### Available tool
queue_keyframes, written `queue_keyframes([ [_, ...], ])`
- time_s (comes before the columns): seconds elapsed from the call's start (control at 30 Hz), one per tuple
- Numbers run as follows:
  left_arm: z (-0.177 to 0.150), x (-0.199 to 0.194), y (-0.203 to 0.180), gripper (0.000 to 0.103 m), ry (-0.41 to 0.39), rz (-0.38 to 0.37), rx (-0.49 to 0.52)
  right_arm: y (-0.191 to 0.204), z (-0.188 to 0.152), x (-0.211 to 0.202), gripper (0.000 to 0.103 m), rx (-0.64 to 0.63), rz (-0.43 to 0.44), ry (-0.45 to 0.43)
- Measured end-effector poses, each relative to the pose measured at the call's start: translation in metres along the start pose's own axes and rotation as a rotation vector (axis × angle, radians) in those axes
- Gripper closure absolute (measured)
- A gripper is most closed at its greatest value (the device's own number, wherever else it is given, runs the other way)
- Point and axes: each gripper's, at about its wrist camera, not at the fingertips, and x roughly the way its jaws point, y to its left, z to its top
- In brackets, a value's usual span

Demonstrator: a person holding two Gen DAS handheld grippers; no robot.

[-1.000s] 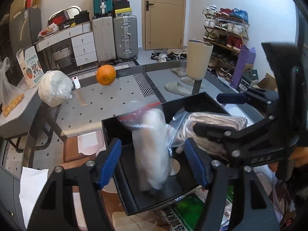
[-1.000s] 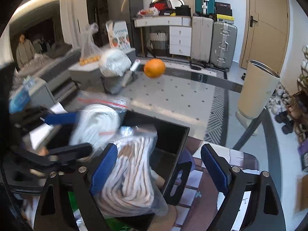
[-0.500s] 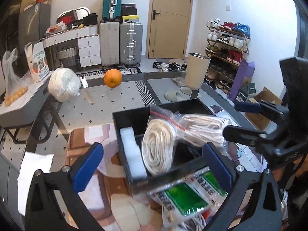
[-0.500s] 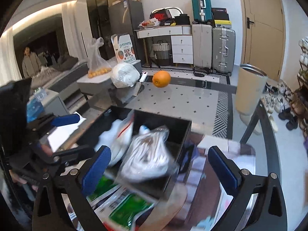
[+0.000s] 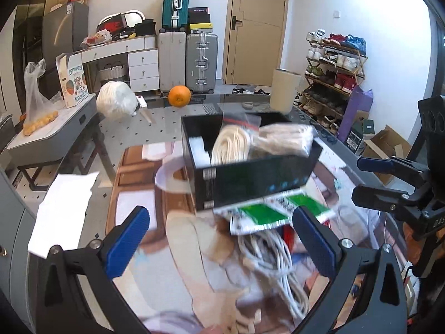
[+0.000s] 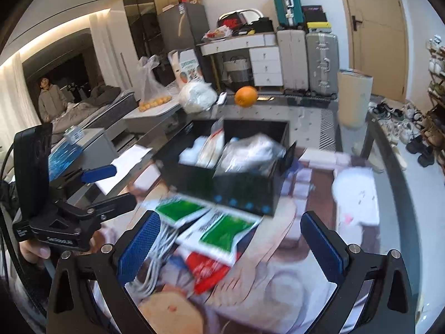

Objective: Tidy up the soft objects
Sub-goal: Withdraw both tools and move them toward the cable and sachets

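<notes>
- While both grippers hang above the mat, the left gripper (image 5: 219, 239) and the right gripper (image 6: 229, 242) stand wide open with nothing between the pads; their jaws have just been opening.
- Ahead of both grippers, the black box (image 5: 250, 178) already holds two bagged rope coils (image 5: 230, 146), leaning side by side, plus a white foam block (image 5: 198, 151).
- Still outside the box, just ahead of the fingers, lie two green packets (image 6: 219, 229), a loose white cable bundle (image 5: 275, 261) and a red packet (image 6: 207, 272).
- By my judgement the task is partly done, with those items left to sort.
- Motion blur smears the near items, so the packets' print and the red packet's shape are unreadable.
- Whatever sits under the bags in the box is hidden.
</notes>
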Motion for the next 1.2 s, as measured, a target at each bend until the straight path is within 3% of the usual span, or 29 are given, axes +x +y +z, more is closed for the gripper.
queue_keyframes([
  [0.37,-0.031,0.003,-0.010,0.000,0.059,-0.018,0.003,0.009,-0.039,0.023,0.001,-0.009,-0.020,0.105],
  [1.2,-0.044,0.010,-0.001,0.000,0.112,-0.025,-0.017,0.031,-0.033,0.078,0.001,-0.083,-0.088,0.226],
])
